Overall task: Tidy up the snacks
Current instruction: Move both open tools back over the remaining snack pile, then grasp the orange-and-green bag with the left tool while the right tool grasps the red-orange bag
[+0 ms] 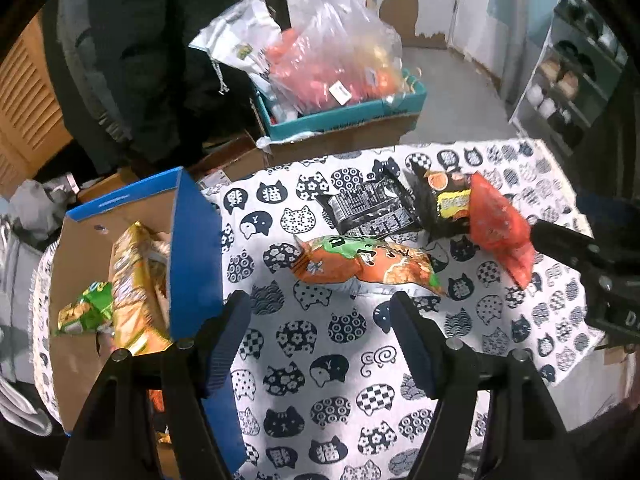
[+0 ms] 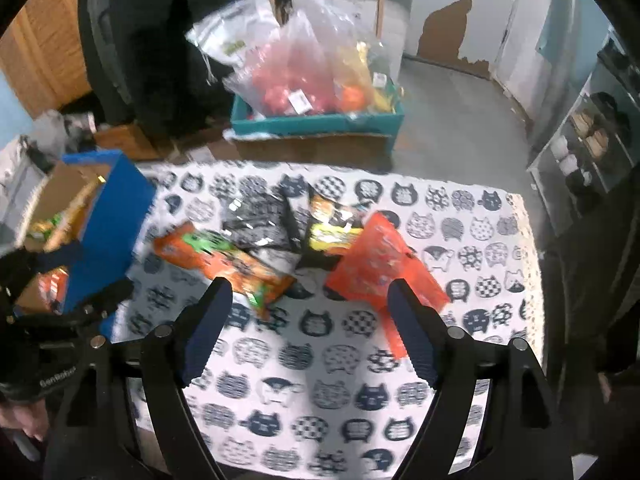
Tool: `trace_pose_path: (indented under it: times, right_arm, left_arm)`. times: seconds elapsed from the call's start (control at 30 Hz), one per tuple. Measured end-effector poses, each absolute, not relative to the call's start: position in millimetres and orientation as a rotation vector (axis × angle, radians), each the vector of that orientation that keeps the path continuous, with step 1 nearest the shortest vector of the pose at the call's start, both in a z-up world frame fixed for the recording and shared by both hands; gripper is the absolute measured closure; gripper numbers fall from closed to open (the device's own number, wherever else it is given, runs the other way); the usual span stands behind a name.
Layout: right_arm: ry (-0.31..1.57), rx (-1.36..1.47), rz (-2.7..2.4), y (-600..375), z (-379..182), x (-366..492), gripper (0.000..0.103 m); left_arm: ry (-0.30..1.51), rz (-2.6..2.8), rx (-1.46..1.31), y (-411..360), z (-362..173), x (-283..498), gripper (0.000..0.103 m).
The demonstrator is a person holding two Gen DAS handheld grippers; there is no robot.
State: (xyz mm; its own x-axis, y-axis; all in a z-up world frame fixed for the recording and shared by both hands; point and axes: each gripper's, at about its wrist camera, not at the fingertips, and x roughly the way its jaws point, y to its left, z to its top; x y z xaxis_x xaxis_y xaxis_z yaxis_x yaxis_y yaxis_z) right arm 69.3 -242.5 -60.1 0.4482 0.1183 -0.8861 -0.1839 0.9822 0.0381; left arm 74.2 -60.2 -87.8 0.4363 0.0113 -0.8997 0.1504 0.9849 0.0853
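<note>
Where a white cloth (image 1: 320,344) printed with dark cat-head shapes covers a table, four crinkly snack packets lie in a loose cluster at its far middle. Nearest is a long, glossy orange packet (image 1: 368,264) with a green patch, lying flat. Behind it sits a black packet with white print (image 1: 370,208), and beside that a black packet with a yellow and orange label (image 1: 442,200). A red-orange packet (image 1: 500,228) lies at the cluster's right end.

At the table's left edge stands an open cardboard box (image 1: 196,248) with blue outer walls and plain brown inside. It already holds a tall shiny gold packet (image 1: 136,280) and a small green one (image 1: 86,312).

The left gripper (image 1: 320,340) hovers over bare cloth just in front of the orange packet, its ribbed dark blue pads spread wide and holding nothing. The right gripper (image 2: 310,328) is likewise spread and empty, above the cloth near the orange and red-orange packets.

Only the left wrist view looks down into the box clearly; the right wrist view is blurred, showing little of its contents. The left view shows the red-orange packet's edge touching the right tool's dark body. The right view shows that packet as a broad flat rectangle.

On the floor beyond, a teal-rimmed carton (image 2: 320,122) holds clear plastic bags (image 2: 316,68).
</note>
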Motion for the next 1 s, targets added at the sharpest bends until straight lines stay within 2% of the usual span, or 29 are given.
trace_pose_path:
  times: [0.27, 0.43, 0.77, 1.0]
  right_arm:
    - [1.180, -0.165, 0.200, -270.3, -89.3, 94.3, 0.023]
    - [1.210, -0.209, 0.211, -285.8, -104.9, 112.9, 0.023]
    - [1.283, -0.309, 0.260, -295.7, -148.2, 135.5, 0.023]
    - [1.276, -0.335, 0.256, -304.4, -156.9, 145.4, 0.023]
  left_arm:
    - [1.172, -0.068, 0.148, -84.7, -115.7, 107.2, 0.030]
    - [1.203, -0.012, 0.022, -83.6, -131.1, 127.8, 0.030]
    - [1.282, 0.021, 0.040, -98.4, -165.7, 154.9, 0.030]
    - [1.271, 0.017, 0.205, -122.1, -182.3, 152.6, 0.022]
